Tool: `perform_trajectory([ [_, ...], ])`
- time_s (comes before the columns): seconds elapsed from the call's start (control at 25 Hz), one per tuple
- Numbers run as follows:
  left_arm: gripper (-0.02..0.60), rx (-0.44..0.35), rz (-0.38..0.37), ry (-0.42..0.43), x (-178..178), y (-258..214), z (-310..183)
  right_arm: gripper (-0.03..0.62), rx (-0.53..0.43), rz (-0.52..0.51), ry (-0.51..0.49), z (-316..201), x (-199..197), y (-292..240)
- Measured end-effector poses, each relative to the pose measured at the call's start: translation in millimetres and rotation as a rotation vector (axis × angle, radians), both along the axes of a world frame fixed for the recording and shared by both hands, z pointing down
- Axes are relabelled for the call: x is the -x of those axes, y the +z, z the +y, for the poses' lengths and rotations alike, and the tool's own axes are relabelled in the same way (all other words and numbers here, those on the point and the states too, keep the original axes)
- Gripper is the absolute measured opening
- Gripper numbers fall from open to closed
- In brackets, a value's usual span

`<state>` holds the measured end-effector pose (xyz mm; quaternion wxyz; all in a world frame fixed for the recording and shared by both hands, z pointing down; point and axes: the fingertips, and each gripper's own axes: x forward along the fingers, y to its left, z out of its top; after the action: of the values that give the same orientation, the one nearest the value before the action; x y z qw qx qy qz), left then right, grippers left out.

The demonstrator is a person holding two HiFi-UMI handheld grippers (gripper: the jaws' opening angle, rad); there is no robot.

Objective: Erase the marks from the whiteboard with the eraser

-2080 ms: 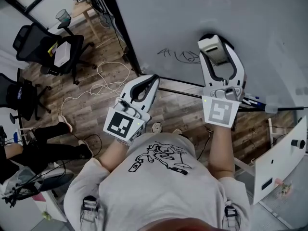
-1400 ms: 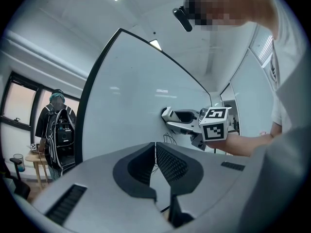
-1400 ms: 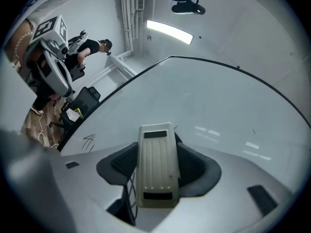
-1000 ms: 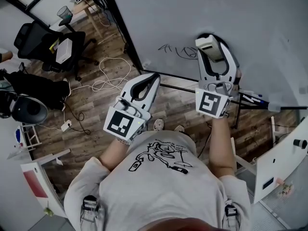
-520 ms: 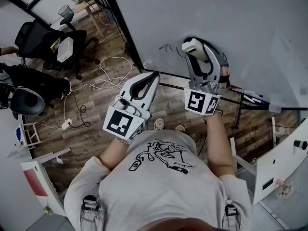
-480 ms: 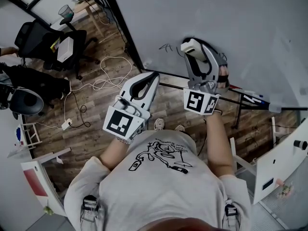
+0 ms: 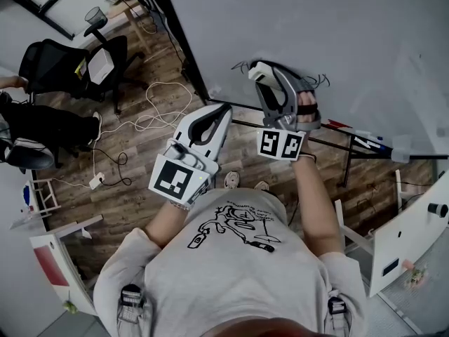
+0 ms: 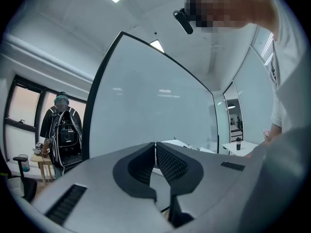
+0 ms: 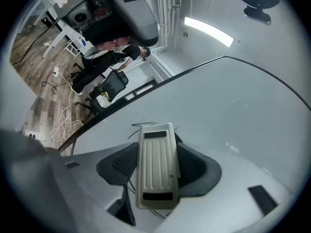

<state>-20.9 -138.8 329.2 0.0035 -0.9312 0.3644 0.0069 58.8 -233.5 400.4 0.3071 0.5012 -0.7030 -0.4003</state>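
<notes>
Grey eraser (image 9: 155,176) between right tongs (image 9: 156,145)

head view overhead, down; gripper views share whiteboard (image 7: 316,20)

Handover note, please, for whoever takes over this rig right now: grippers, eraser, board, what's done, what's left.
Right gripper: shut on the eraser, which is pressed against the whiteboard over the scribble.
Left gripper: shut, empty, held low and off the board.
Done: the eraser is picked up and on the board.
Left: dark marks show on both sides of the eraser in the head view; wipe those away.
</notes>
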Motion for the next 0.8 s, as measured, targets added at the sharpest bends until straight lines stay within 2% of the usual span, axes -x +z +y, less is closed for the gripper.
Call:
perform_trajectory([
  [0.28, 0.023, -0.007, 0.006, -0.014, 5, -4, 5, 0.259, 0.116, 0.068, -0.042, -5, 25, 55],
  [0.52, 0.023, -0.01, 0.01, -0.029, 10, -5, 10, 0.261, 0.209, 0.008, -0.055, 0, 30, 55],
  [0.6, 0.023, -0.006, 0.011, -0.027, 9, -2, 10, 0.261, 0.196, -0.012, -0.071, 7, 29, 44],
  [0.8, 0.023, -0.007, 0.016, -0.007, -1, -4, 12, 0.261, 0.086, -0.062, -0.054, 26, 7, -13],
])
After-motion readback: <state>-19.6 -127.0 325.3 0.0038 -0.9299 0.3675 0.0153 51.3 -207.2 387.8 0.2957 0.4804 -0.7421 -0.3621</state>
